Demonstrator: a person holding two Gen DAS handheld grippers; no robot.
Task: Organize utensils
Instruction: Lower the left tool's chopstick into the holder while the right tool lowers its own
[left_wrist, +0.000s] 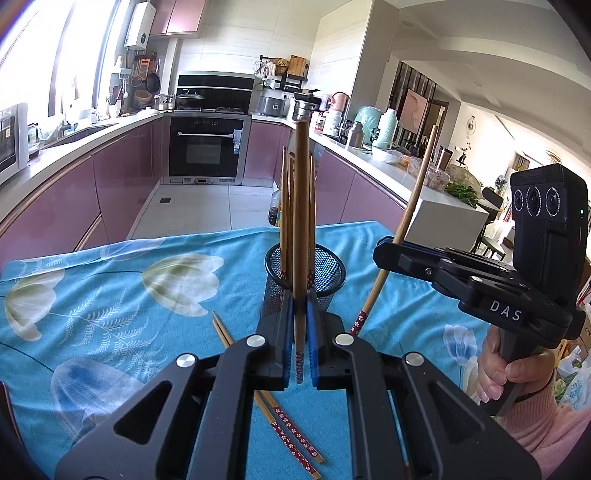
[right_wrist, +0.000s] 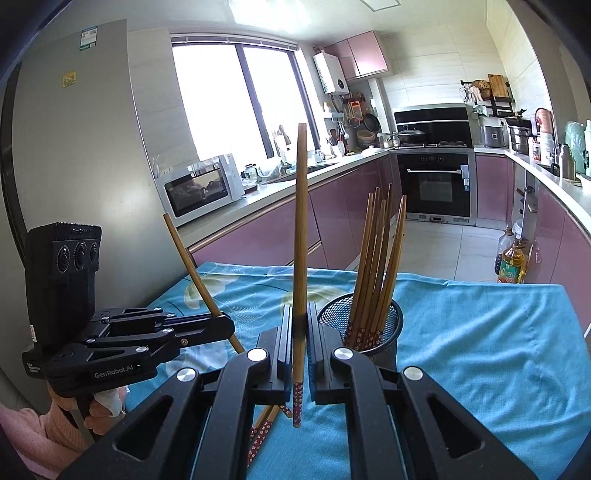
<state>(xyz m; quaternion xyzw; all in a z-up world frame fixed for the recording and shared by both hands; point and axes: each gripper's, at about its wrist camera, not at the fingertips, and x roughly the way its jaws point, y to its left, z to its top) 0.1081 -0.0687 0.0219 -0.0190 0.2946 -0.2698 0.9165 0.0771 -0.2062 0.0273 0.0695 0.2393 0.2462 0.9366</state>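
1. Progress: roughly half or more done, I judge. The black wire-mesh round holder already has a bunch of brown bamboo chopsticks standing in it, red flower-print ends down, tips fanned upward.
2. In hand: left gripper has its fingers closed tight on one upright bamboo chopstick, just in front of the holder. Right gripper is likewise closed on another single chopstick, just left of the holder in its own view; in the left wrist view it sits just right of the holder w/ the stick tilted.
3. Left to do: both held sticks are not yet dropped in. Two more loose chopsticks lie flat on the tabletop, in front of the holder and below the grippers. So approx. four pcs remain.
4. Materials/shapes: chopsticks are slim, smooth, tapered bamboo rods w/ dark-red patterned bands at the thick end. The holder is a rigid perforated metal cylinder, open top, see-through.
5. Surface: tabletop is covered by a soft blue cloth w/ pale tulip print, slightly wrinkled, so flat sticks may be fiddly to pinch.
6. Fingers: black hard plastic w/ blue ribbed pads.
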